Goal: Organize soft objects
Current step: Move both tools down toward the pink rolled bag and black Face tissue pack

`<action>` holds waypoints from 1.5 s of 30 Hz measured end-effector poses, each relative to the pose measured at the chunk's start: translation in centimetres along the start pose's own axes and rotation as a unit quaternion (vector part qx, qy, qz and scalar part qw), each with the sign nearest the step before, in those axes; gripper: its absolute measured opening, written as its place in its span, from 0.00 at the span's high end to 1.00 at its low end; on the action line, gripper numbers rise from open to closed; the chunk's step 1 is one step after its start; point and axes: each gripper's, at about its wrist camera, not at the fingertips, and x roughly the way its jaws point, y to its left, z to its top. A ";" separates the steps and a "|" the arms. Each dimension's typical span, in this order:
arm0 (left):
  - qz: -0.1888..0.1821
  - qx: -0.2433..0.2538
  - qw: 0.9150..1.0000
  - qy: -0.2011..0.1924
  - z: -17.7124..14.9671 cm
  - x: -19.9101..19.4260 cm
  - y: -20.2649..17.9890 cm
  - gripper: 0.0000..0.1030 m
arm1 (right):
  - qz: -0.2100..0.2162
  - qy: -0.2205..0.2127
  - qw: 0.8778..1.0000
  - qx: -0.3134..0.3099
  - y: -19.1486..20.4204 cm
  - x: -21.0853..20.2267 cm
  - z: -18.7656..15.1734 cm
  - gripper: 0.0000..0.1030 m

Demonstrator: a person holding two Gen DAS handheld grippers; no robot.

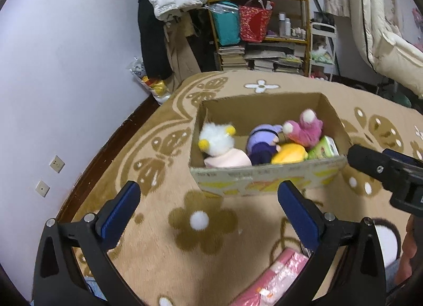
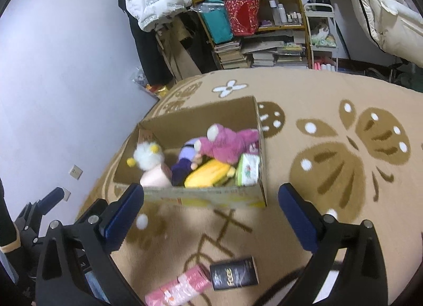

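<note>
A cardboard box stands on the patterned rug. In it lie a white fluffy plush with yellow ears, a purple plush, a pink plush, a yellow plush and a green-white tissue pack. My left gripper is open and empty, held above the rug in front of the box. My right gripper is open and empty, also in front of the box; it shows at the right edge of the left wrist view.
A pink wrapped pack and a black small box lie on the rug close to me. A crowded shelf, hanging coats and book stacks stand at the far wall. A lilac wall is on the left.
</note>
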 end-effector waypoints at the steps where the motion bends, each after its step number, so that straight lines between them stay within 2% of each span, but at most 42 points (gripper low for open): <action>1: -0.004 0.000 1.000 0.004 -0.1 0.0 -0.1 0.00 | -0.001 0.005 1.000 0.003 -0.1 0.0 -0.3 0.00; 11: -0.020 0.022 0.998 0.049 -3.0 1.3 -2.3 0.00 | -0.022 0.059 0.998 0.010 -0.5 0.8 -2.8 0.00; 19: -0.032 0.066 0.993 0.094 -4.6 3.3 -4.3 0.00 | -0.044 0.094 0.994 0.021 -1.6 2.1 -3.9 0.00; 23: -0.035 0.065 0.989 0.132 -5.4 4.9 -4.6 0.00 | -0.058 0.126 0.990 0.029 -2.3 3.6 -4.6 0.02; 30: -0.053 0.089 0.981 0.167 -6.7 6.1 -5.5 0.00 | -0.065 0.162 0.984 0.028 -2.7 5.2 -5.7 0.05; 37: -0.056 0.128 0.970 0.200 -8.4 7.4 -7.5 0.00 | -0.070 0.213 0.975 0.016 -2.5 7.1 -7.0 0.18; 45: -0.077 0.131 0.960 0.233 -9.5 8.7 -8.1 0.00 | -0.061 0.248 0.967 0.017 -2.5 8.9 -8.1 0.19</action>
